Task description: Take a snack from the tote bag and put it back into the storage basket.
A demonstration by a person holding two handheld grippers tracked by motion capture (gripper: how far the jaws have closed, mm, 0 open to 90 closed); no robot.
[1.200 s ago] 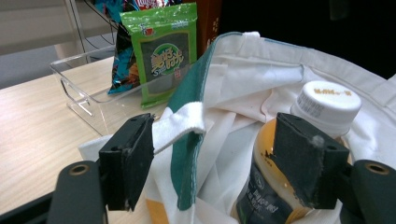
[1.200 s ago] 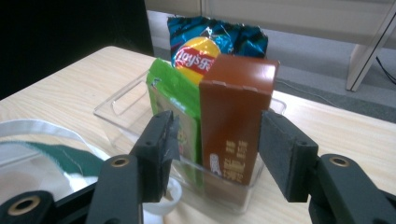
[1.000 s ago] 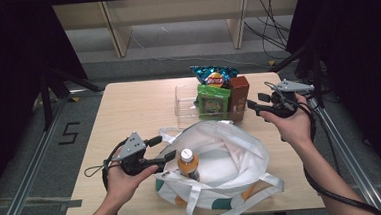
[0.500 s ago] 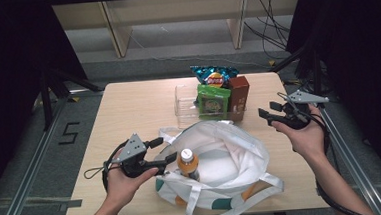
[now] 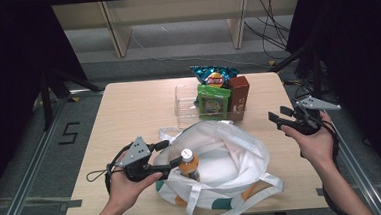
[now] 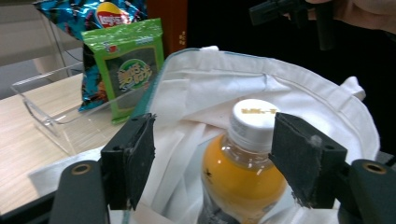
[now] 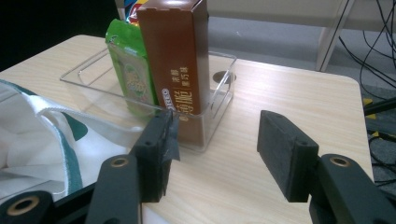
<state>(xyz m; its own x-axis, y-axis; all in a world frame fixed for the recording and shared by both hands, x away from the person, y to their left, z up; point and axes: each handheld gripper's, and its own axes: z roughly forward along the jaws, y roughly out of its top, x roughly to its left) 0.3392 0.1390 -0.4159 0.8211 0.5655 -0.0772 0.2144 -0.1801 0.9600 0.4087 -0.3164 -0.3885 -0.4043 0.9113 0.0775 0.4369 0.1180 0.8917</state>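
Left gripper (image 5: 174, 153) wide open at the tote bag (image 5: 231, 155) rim, orange bottle (image 5: 188, 163) upright inside the bag between its jaws, untouched | right gripper (image 5: 275, 119) open, empty, right of the bag, facing the clear tray (image 5: 186, 105).

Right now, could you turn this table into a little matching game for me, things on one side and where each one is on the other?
Things:
1. orange drink bottle
2. brown carton
3. left gripper
4. right gripper

Places:
A. upright in the clear bin
B. in the air near the table's right edge
C. inside the white tote bag
D. at the bag's left rim

Pairs: 1-C, 2-A, 3-D, 4-B
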